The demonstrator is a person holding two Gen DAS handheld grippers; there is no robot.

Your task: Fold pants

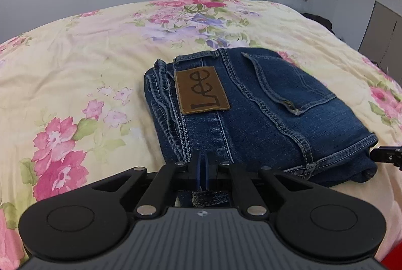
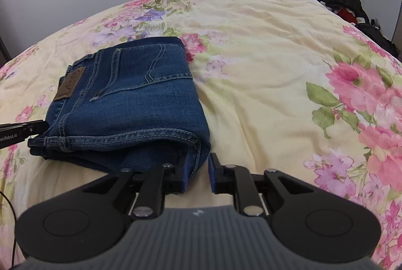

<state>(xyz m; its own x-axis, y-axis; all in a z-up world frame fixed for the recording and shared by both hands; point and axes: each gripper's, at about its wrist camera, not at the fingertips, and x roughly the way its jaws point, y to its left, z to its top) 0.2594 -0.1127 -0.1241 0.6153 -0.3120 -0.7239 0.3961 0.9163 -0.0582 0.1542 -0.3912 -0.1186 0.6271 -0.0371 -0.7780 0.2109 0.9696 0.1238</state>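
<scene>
Dark blue jeans (image 1: pixel 253 109) lie folded into a compact stack on the floral bedspread, back pocket and brown Lee patch (image 1: pixel 201 91) facing up. My left gripper (image 1: pixel 203 164) is shut at the stack's near waistband edge; a belt loop shows just below its fingers, and whether denim is pinched is unclear. In the right wrist view the jeans (image 2: pixel 130 104) lie left of centre. My right gripper (image 2: pixel 198 174) is open at the stack's near right corner, with its left finger against the denim. The left gripper's tip (image 2: pixel 30 130) shows at the stack's left side.
The yellow floral bedspread (image 2: pixel 263 84) stretches all around the jeans. A pale wall stands behind the bed. Dark clothes or bags (image 2: pixel 346 6) lie off the bed's far right. A cabinet (image 1: pixel 382 36) stands at the right.
</scene>
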